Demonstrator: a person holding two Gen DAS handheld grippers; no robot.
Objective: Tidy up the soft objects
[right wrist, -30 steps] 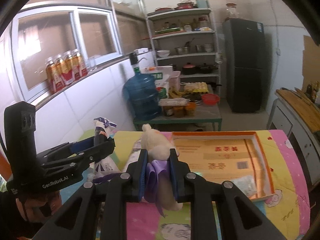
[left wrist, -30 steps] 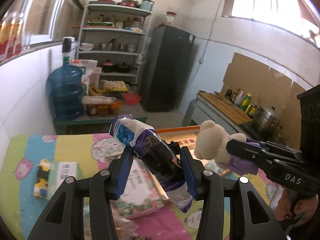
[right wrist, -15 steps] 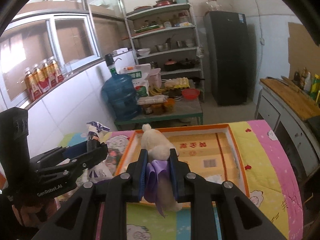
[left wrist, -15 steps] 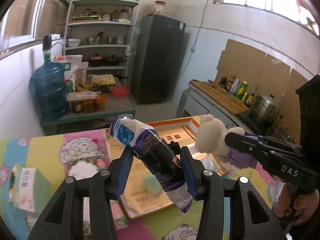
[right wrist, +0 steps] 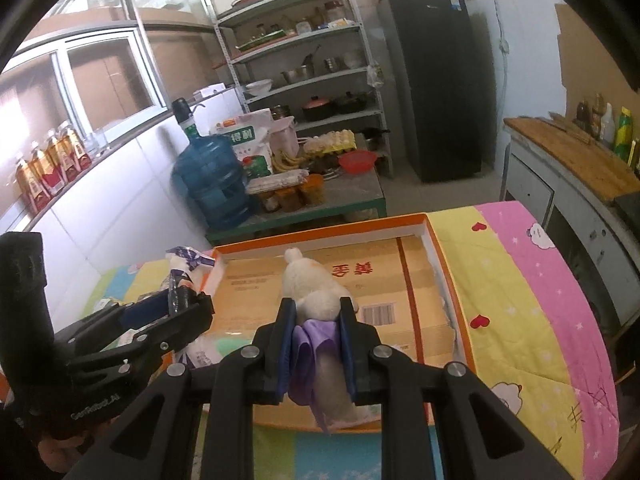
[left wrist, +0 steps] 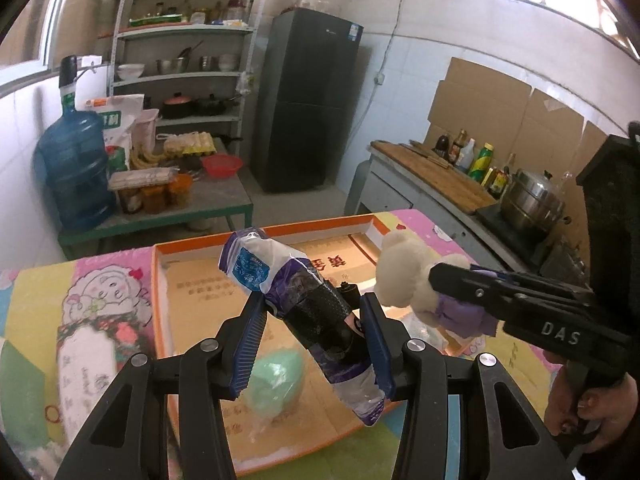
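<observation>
My left gripper [left wrist: 314,304] is shut on a purple, white and black soft plastic packet [left wrist: 304,300] and holds it tilted above the orange-rimmed cardboard tray [left wrist: 272,232]. My right gripper [right wrist: 316,308] is shut on a cream plush bear with a purple ribbon [right wrist: 312,292], also above the tray [right wrist: 444,276]. The bear [left wrist: 404,276] shows at the right of the left wrist view, and the packet [right wrist: 184,264] at the left of the right wrist view. A pale green soft object [left wrist: 276,380] lies in the tray under the left gripper.
The tray lies on a patterned pink, yellow and green cloth [right wrist: 520,280]. Clear plastic wrapping [left wrist: 424,328] lies in the tray. Behind stand a low table with a blue water jug [right wrist: 216,184], metal shelves [right wrist: 304,52], a black fridge [right wrist: 436,80] and a counter with bottles [left wrist: 460,176].
Both grippers have moved to the right over the cloth with their loads; they now hang above the tray. The tissue box and carton at the left have left view.
</observation>
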